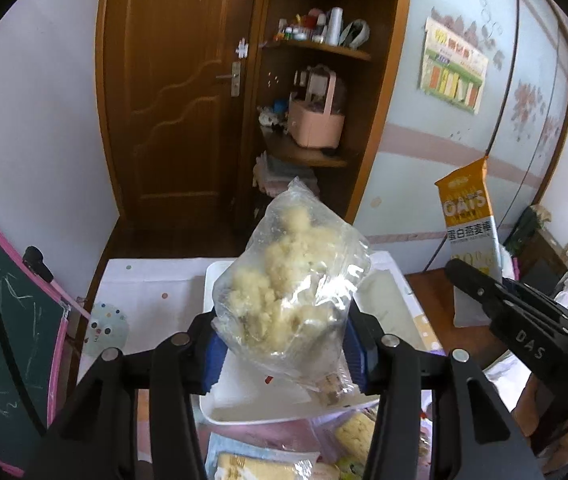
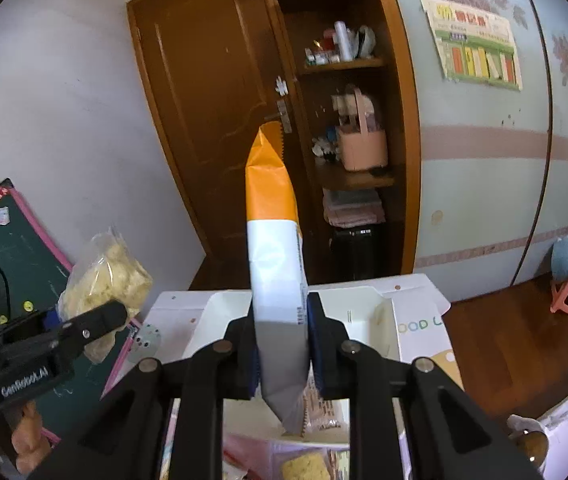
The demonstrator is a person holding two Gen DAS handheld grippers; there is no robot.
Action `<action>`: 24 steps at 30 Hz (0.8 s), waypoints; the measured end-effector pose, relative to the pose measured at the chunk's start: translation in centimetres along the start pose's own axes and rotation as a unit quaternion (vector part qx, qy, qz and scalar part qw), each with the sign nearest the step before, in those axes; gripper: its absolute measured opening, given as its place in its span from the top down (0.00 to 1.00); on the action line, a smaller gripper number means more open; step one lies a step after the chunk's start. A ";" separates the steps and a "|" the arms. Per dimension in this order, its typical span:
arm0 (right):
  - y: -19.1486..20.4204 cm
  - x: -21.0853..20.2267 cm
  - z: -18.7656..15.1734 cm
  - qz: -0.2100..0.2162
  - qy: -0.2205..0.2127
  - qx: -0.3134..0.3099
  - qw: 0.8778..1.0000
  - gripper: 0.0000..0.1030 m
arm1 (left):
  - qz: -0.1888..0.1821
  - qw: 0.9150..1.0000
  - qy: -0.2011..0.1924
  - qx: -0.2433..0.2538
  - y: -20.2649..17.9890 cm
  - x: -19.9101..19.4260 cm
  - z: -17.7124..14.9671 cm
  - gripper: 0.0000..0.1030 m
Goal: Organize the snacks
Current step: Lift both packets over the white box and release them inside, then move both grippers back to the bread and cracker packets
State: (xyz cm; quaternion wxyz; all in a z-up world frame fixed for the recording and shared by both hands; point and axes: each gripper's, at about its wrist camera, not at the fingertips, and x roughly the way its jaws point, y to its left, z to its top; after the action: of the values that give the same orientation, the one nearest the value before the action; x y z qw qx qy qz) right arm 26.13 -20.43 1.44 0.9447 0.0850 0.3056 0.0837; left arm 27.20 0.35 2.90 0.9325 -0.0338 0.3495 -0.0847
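Both grippers are raised side by side, fingers pointing forward and up. The left gripper (image 1: pixel 284 344) has its blue-padded fingers (image 1: pixel 209 360) spread fairly wide and pressed against a load between them. The right gripper (image 2: pixel 282 344), just to its right, has its fingers (image 2: pixel 316 336) drawn close together, clamped on a thin load.
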 end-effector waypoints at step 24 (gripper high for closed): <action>-0.4 0.0 -10.1 -0.007 0.112 -0.011 0.994 0.55 | 0.003 0.999 0.053 0.014 1.6 -1.7 -9.5 0.10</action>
State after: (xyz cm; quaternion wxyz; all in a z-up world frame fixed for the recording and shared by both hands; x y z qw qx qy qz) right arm 20.21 -19.71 -6.74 0.9059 0.0628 0.4092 0.0893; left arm 19.91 2.19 -3.33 0.9134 -0.0149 0.3969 -0.0887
